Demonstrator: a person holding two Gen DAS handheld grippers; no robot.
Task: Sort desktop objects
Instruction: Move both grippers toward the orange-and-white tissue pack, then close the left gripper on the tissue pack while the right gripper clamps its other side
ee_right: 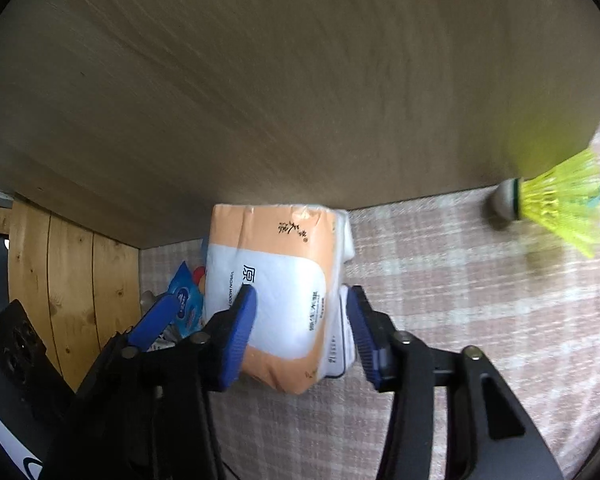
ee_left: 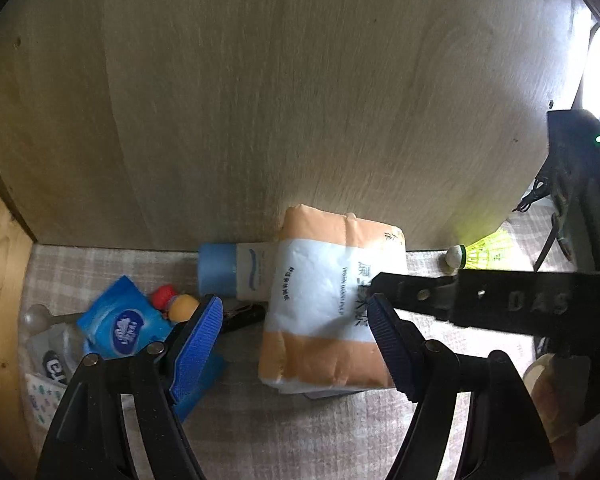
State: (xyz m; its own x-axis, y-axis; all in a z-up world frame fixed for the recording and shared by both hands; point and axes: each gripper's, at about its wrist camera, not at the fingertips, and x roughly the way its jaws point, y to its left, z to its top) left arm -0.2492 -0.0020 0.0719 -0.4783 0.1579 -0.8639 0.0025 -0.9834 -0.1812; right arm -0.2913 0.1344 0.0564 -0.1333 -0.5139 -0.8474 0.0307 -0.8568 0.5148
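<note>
Right tongs [ee_right: 300, 332] straddled the orange-and-white tissue pack [ee_right: 276, 292] at frame centre, blue pads on either side; firm grip or bare contact could not be told. Left tongs [ee_left: 296, 344] gaped wide, empty, pack between. Pack lay on the plaid-clothed desk [ee_right: 460, 280]. Yellow shuttlecock [ee_right: 556, 204] upper right, well apart.

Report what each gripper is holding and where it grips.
The right gripper straddles the orange-and-white tissue pack across its near end; whether it is clamped cannot be told. The left gripper is open, holding nothing.
</note>
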